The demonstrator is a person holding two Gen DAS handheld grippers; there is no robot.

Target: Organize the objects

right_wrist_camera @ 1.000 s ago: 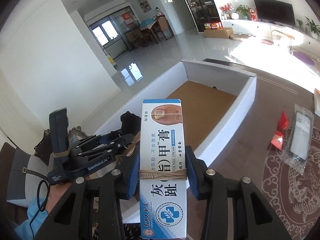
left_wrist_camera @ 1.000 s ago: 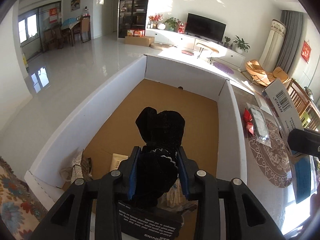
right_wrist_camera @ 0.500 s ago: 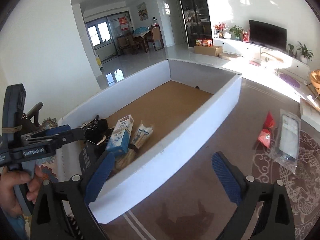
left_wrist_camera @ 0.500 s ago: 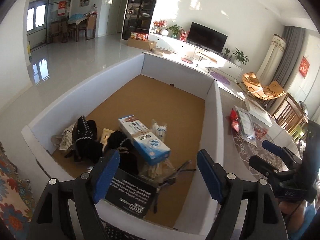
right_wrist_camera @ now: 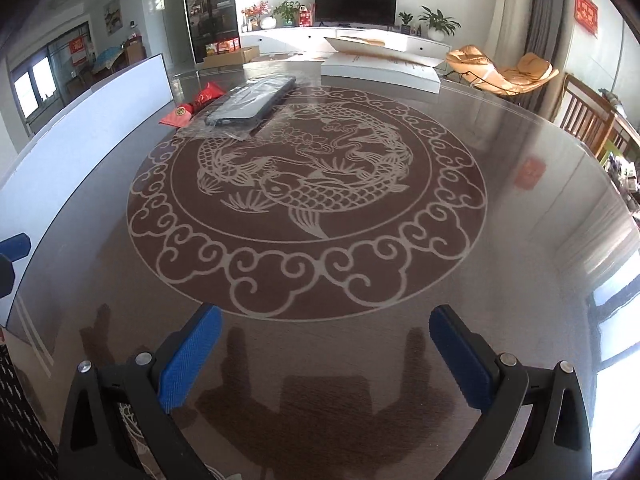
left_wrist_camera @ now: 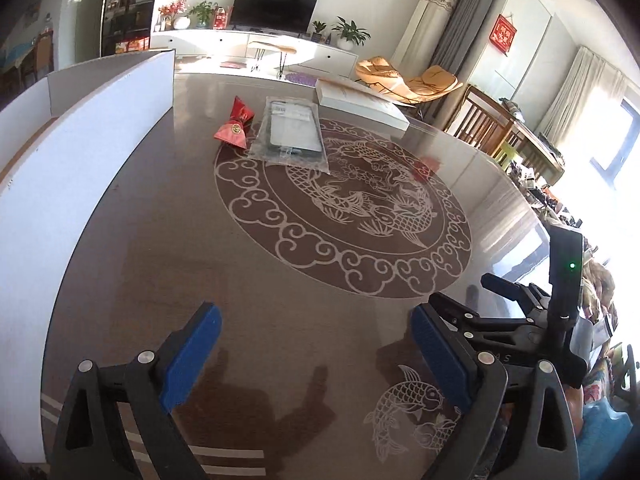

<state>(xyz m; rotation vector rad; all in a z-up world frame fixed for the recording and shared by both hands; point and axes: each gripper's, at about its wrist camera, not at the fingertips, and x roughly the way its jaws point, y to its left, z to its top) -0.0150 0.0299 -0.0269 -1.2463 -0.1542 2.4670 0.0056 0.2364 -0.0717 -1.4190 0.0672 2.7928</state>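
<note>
My left gripper (left_wrist_camera: 316, 344) hangs low over the brown glass table (left_wrist_camera: 248, 280); its jaws are opening and nothing is between them. My right gripper (right_wrist_camera: 326, 344) stands wide open and empty over the same table, near its front edge. Far ahead lie a red pouch (left_wrist_camera: 236, 128) (right_wrist_camera: 192, 106) and a dark flat item in a clear plastic bag (left_wrist_camera: 292, 132) (right_wrist_camera: 248, 104), side by side and out of reach of both grippers. The big white carton (left_wrist_camera: 80, 152) (right_wrist_camera: 100, 112) runs along the left; its inside is hidden.
A flat white box (left_wrist_camera: 360, 104) (right_wrist_camera: 380, 66) lies at the table's far edge. A koi pattern (right_wrist_camera: 304, 184) fills the table's middle. In the left wrist view the right tool's black frame (left_wrist_camera: 520, 320) is close on the right. Wooden chairs (left_wrist_camera: 484, 120) stand beyond.
The left gripper let go of the black cloth and the right one of the cream box, both into the carton. Both opened and swung right, down over the table.
</note>
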